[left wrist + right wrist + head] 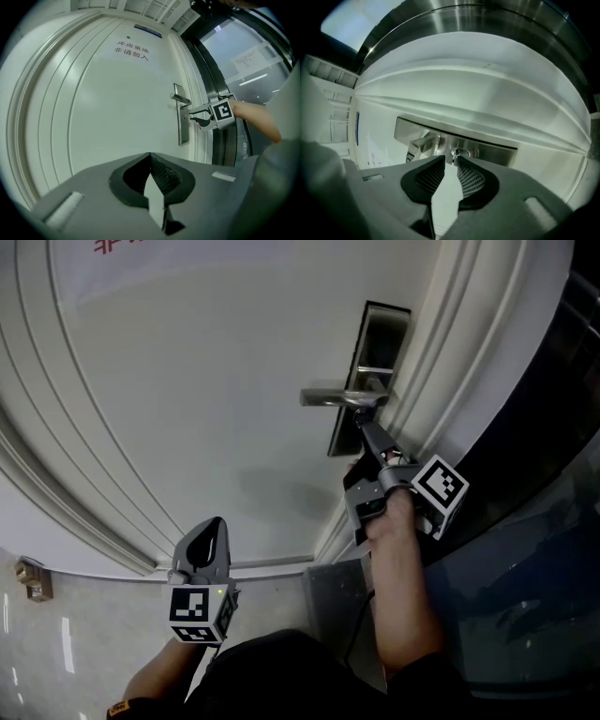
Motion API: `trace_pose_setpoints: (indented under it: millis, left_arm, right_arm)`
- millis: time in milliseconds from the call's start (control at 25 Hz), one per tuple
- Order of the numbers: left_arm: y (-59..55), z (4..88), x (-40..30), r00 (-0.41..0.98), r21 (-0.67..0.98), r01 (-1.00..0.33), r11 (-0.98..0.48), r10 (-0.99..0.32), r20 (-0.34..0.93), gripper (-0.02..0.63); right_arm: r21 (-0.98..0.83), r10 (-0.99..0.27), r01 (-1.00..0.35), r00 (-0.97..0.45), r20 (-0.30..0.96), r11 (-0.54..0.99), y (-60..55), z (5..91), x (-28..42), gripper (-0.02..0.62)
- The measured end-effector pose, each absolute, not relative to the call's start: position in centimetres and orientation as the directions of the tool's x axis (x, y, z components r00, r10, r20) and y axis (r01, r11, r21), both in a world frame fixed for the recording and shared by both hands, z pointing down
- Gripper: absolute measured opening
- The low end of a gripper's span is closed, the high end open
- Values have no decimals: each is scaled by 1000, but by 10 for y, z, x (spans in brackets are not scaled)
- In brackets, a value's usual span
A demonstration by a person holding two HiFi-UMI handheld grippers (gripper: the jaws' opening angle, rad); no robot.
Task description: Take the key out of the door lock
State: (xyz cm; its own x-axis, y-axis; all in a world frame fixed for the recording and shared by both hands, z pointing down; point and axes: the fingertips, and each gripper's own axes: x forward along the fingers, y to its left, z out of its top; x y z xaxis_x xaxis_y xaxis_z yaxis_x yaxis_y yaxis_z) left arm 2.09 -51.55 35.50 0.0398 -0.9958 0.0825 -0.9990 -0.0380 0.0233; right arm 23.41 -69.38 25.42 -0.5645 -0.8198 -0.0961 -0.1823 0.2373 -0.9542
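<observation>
The steel lock plate with its lever handle is set near the right edge of the white door. The small key sticks out of the cylinder below the handle. My right gripper reaches up to the plate. In the right gripper view its tips stand a narrow gap apart on either side of the key's end, with light showing beside the key. My left gripper hangs low and far from the lock, with its jaws closed together on nothing. The left gripper view shows the right gripper at the plate.
The moulded door frame and a dark glass panel run along the right of the lock. A printed sign is high on the door. The pale tiled floor and a small door stop lie at lower left.
</observation>
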Motion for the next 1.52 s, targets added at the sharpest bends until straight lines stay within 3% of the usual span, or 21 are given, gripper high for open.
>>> trace_pose_setpoints:
  millis: [200,320,880,1360,1520]
  left_arm:
    - [-514,357,20,30,21,-999,-28,-996,86,18]
    - [-511,355,19,28,18,-999,-27,-996,80,18]
    - [-504,365,28,63,32,-998,-60,-993,96,18]
    - [-500,366,36,104,55,-993,-100,-991,78,18]
    - [-491,367,40,133,69,-989,-129,-989,63,18]
  right_arm:
    - [-976,-824,-125,-561,-77,176,-703,249,231,53]
    - [-983,-828,-108,-557,-61,145,-702,252,229,11]
    - [-998,-839,12,-540,-61,65,-700,253,225,2]
    - [-992,-831,-42,-551,-75,117,-646,261,234,0]
    - [-955,-816,-182,-570,-92,235,-615,259,228,0]
